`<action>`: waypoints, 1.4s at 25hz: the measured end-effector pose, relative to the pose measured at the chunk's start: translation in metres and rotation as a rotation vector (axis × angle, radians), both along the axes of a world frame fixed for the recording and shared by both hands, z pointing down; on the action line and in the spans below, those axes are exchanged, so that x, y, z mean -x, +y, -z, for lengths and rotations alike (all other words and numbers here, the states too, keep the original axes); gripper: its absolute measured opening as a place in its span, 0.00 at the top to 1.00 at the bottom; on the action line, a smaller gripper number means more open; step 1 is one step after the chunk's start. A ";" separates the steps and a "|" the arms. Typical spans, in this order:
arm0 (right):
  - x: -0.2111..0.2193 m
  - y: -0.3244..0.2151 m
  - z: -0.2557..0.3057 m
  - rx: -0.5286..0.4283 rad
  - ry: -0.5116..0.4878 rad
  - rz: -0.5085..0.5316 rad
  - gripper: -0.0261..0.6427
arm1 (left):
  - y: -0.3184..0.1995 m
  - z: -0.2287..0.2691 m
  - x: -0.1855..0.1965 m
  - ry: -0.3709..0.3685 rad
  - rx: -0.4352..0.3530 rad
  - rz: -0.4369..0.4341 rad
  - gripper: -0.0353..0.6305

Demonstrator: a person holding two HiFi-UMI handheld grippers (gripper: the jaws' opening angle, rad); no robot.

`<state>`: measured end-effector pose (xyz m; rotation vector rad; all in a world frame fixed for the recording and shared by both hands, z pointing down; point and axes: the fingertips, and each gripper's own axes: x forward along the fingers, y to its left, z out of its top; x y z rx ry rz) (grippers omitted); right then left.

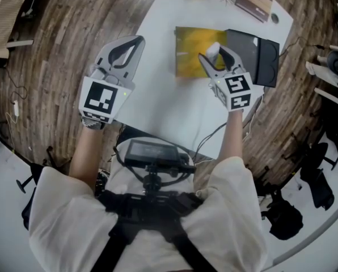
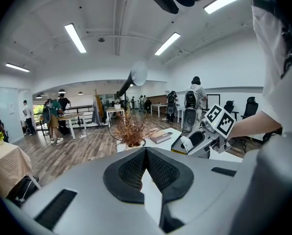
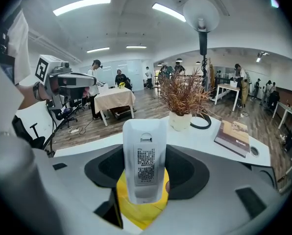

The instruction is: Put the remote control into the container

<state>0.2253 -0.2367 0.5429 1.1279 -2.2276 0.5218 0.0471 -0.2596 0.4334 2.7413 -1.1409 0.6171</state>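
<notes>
My right gripper [image 1: 212,56] is shut on a white remote control [image 3: 145,160], held upright with its labelled back toward the camera. It hangs over the yellow-lined container [image 1: 193,52] on the white table [image 1: 157,101]; the yellow lining [image 3: 140,209] shows under the remote in the right gripper view. The container's black lid [image 1: 254,55] lies open to the right. My left gripper [image 1: 134,45] is shut and holds nothing, at the table's left edge. From the left gripper view the right gripper [image 2: 201,142] and the remote's tip [image 2: 186,143] show at the right.
A dried plant in a white pot [image 3: 182,99] and a book [image 3: 236,137] stand at the table's far end, with a black lamp ring [image 3: 201,123] by the pot. Wooden floor surrounds the table. People and other tables are far behind.
</notes>
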 end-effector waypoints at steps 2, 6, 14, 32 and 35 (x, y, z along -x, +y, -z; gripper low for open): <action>0.000 -0.001 -0.009 0.018 -0.005 0.000 0.59 | 0.000 0.000 0.000 -0.001 0.000 0.000 0.93; 0.001 -0.003 -0.028 0.054 -0.005 0.004 0.59 | 0.002 -0.002 -0.004 0.001 0.005 -0.011 0.93; 0.006 -0.002 -0.055 0.108 0.060 0.028 0.59 | 0.008 -0.006 -0.006 0.004 0.014 -0.035 0.93; 0.010 -0.002 -0.089 0.188 0.127 0.021 0.59 | 0.014 -0.012 -0.006 0.015 0.036 -0.046 0.93; 0.011 -0.004 -0.089 0.193 0.131 0.021 0.59 | 0.015 -0.012 -0.007 0.017 0.038 -0.047 0.93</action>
